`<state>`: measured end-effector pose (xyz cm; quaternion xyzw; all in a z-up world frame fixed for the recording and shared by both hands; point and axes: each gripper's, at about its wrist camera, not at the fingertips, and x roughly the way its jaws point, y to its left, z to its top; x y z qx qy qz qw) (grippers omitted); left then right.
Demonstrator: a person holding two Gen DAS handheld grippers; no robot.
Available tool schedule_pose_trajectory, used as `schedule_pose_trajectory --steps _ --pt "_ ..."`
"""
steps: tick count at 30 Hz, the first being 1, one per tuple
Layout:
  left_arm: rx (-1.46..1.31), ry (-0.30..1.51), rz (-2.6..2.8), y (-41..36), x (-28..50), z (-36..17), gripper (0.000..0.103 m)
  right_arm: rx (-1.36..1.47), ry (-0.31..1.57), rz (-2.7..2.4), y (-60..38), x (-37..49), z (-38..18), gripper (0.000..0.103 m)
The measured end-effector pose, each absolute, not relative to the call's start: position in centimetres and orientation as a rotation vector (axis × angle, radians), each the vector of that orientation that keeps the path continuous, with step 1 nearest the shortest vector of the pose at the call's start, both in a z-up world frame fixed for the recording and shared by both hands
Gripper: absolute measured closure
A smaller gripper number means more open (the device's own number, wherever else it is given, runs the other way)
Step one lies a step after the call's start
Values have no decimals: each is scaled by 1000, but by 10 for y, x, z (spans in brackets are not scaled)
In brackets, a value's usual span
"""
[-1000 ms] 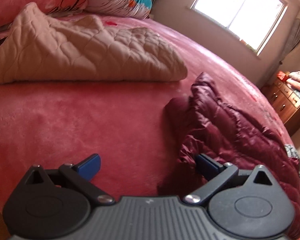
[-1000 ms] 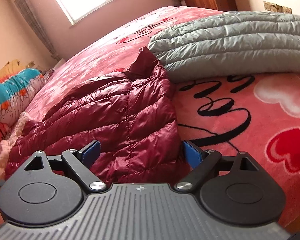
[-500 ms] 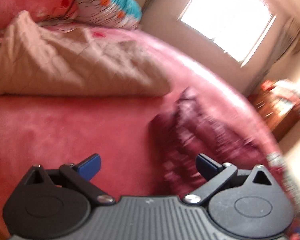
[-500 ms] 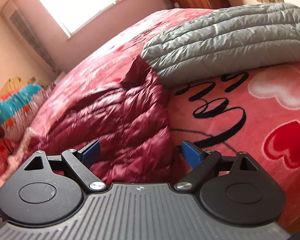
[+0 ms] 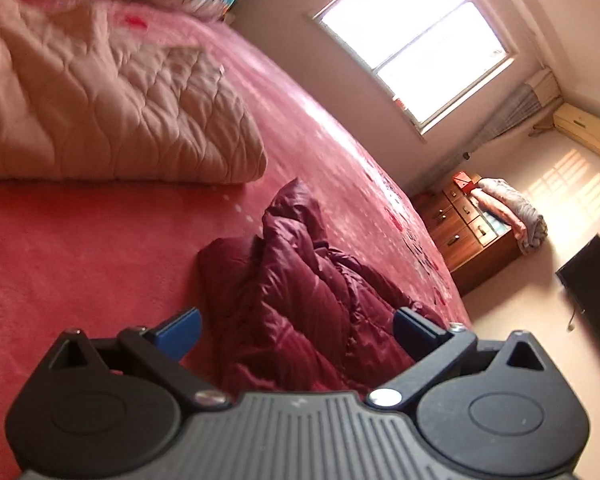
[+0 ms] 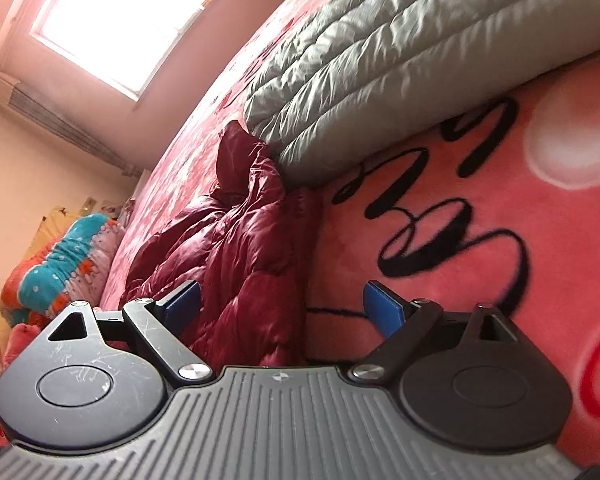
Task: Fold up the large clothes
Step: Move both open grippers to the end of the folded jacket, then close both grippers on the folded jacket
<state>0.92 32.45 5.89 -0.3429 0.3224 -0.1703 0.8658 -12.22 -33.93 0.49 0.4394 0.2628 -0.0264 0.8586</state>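
Observation:
A crumpled maroon puffer jacket lies on the red bed cover. My left gripper is open and empty, its blue pads just above the jacket's near edge. In the right wrist view the same jacket lies bunched to the left of centre. My right gripper is open and empty, low over the jacket's near right edge, with one pad over the jacket and the other over the bed cover.
A folded beige quilted garment lies at the back left. A folded grey puffer garment lies just behind the jacket. Patterned pillows sit at the bed's head. A wooden dresser stands beyond the bed.
Both grippers have tilted and swung, so the views have rolled. The left view now centres on the jacket. The right gripper has dropped closer to the jacket's edge. Both stay open.

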Motion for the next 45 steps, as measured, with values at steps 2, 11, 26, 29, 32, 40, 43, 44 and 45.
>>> schedule_pose_trajectory --steps 2,11,26,29,32,40,43,44,45 --pt "-759 699 -373 325 17 52 2 911 561 -26 -343 -111 2 0" --pt "-784 801 -367 320 46 32 2 908 617 176 -337 -66 -4 0" --pt "-719 918 -444 295 87 14 1 1061 617 358 -348 -36 -12 0" --pt "-706 918 -451 290 92 13 1 988 650 345 -342 -33 -7 0" --pt "-713 905 -453 286 94 11 1 906 668 302 -329 -26 -1 0" --pt "-708 879 -451 281 89 12 21 887 646 257 -313 -21 5 1" --pt "-704 867 -450 280 87 13 36 836 651 209 -304 -31 13 16" --pt "-700 862 -452 280 86 15 41 802 648 187 -295 -31 18 24" --pt "-698 855 -454 280 84 16 44 758 643 164 -288 -34 25 32"
